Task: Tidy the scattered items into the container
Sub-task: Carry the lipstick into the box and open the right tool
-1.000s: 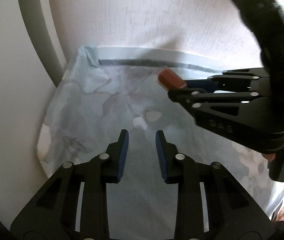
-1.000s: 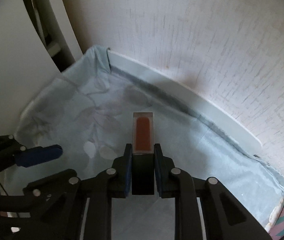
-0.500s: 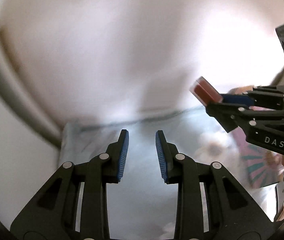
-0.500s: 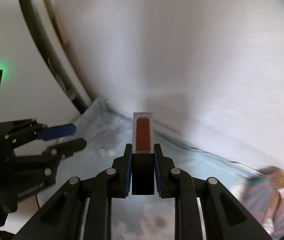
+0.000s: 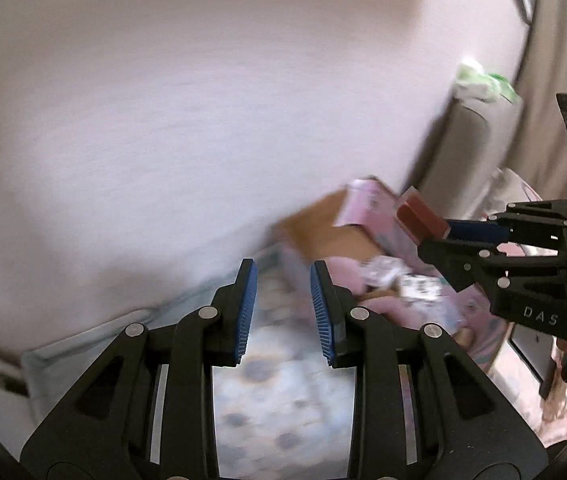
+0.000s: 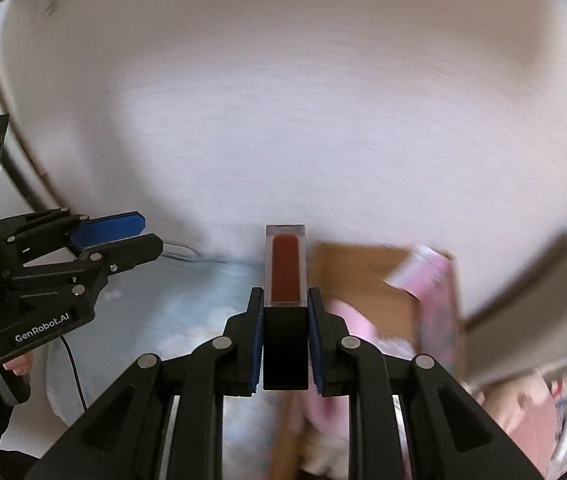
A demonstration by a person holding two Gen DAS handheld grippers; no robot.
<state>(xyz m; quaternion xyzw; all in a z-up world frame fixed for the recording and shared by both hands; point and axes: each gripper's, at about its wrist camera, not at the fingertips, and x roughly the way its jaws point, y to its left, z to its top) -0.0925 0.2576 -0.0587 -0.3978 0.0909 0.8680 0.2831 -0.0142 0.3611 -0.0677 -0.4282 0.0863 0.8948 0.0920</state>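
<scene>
My right gripper is shut on a lip gloss tube with a black cap and clear red body, held up above the table. The tube also shows in the left wrist view, at the tip of the right gripper. A cardboard box with pink flaps stands just right of the tube; it also shows in the left wrist view, holding pink and white items. My left gripper is open and empty over the floral tablecloth. It appears at the left of the right wrist view.
A pale wall fills the background. A grey cushioned edge with a green and white item on it stands behind the box. Pink packages lie at the lower right. The views are motion-blurred.
Both grippers have swung right from the bare tablecloth corner toward the cardboard box, which has come into view. The right gripper keeps its hold on the tube.
</scene>
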